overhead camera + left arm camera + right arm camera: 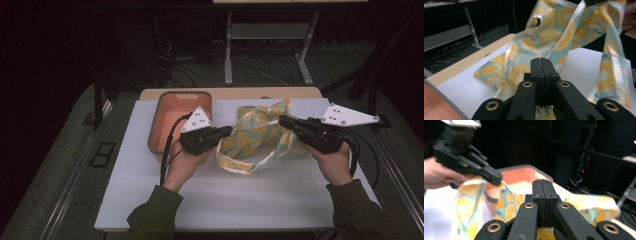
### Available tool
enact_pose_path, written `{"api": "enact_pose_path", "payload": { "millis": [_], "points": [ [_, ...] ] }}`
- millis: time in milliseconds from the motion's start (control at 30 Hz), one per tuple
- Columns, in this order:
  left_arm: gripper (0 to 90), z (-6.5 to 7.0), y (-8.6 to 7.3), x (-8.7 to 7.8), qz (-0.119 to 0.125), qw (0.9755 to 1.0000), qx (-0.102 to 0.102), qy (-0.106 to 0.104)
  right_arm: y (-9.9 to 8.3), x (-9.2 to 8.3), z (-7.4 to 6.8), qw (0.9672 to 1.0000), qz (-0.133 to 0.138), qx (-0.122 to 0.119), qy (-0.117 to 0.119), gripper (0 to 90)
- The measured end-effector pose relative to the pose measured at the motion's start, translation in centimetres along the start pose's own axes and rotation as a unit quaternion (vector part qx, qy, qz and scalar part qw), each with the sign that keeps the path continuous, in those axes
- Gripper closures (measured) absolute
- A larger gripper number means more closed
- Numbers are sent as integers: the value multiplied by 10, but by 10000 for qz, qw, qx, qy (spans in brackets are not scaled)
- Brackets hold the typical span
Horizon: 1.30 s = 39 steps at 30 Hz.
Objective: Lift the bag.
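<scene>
On the white table: both grippers clamped on one patterned bag, which is held partly lifted.

At the table (240,200) centre, the left gripper (227,131) has its jaws fully closed on the near-left edge of the bag (255,131), a glossy teal bag printed with yellow citrus slices. From the other side, the right gripper (283,120) has its jaws likewise pressed together on the bag's right edge. Between the two grips the bag hangs slack, its upper part raised off the surface while its lower loop rests on the table. The left gripper view confirms the closed jaws with the bag (544,35) pinched between them and a punched handle hole near its top. Left of the bag, the salmon-coloured bin (172,117) with a grey rim stands just behind the left hand (182,165), apart from the bag.
</scene>
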<state>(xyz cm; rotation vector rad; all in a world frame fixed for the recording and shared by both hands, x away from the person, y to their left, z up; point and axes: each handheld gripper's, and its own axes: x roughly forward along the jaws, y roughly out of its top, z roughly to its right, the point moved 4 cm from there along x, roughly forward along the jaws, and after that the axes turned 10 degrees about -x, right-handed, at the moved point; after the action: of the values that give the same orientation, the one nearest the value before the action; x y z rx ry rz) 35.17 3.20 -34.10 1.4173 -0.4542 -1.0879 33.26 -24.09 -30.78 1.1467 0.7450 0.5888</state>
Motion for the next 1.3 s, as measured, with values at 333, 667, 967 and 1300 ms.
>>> {"api": "enact_pose_path", "payload": {
  "millis": [333, 667, 967, 1300],
  "points": [
    [888, -15, -11, 28, -280, 9994, -156, 158, -52, 23, 17, 9954, -899, 326, -76, 900],
    [859, -20, -31, 43, -626, 9974, -325, 161, -88, 36, 19, 9872, -1454, 636, 159, 879],
    [741, -11, -49, 32, -778, 9960, -434, -95, -91, 17, 12, 9838, -1443, 872, 613, 716],
    [332, -3, -55, -1, -637, 9956, -630, -277, -84, -12, 5, 9840, -1163, 1091, 793, 409]
  ]
}}
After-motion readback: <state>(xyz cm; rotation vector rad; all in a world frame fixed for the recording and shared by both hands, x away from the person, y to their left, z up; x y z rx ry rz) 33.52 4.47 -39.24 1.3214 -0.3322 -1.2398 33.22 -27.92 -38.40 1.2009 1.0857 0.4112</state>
